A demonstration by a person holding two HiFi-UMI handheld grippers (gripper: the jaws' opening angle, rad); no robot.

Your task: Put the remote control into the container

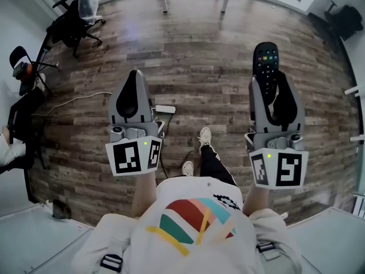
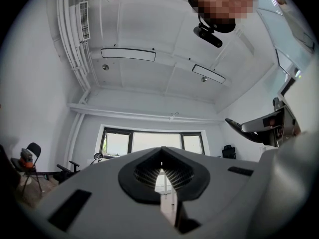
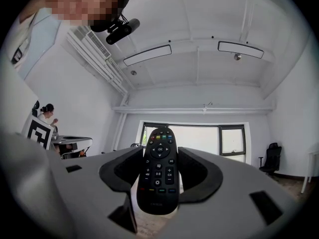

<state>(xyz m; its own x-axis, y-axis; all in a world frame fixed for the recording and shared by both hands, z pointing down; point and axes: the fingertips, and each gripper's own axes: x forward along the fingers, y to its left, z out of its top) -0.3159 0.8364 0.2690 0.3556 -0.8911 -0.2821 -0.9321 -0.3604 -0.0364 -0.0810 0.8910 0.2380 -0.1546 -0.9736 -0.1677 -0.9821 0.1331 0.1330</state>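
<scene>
The right hand-held gripper [image 3: 159, 180] has its 2 jaws closed on the remote [image 3: 158, 158]. They pinch it by its long sides, so the button face looks at the gripper's camera and the top end sticks out past the jaw tips. In the head view the remote stands up out of the jaws, held in the air above the wood floor [image 1: 217, 56] and resting on nothing. The left hand-held gripper [image 2: 160, 172] is empty: its jaws are drawn together, with only a thin slit of light between the pads. Both are raised side by side in front of the person [image 1: 197, 221], well apart, each aimed toward the window [image 2: 149, 142] and white ceiling. A cable [image 1: 74, 100] lies on the floor beyond the left hand-held gripper. Black chairs [image 1: 71, 24] stand at the floor's far left edge.
</scene>
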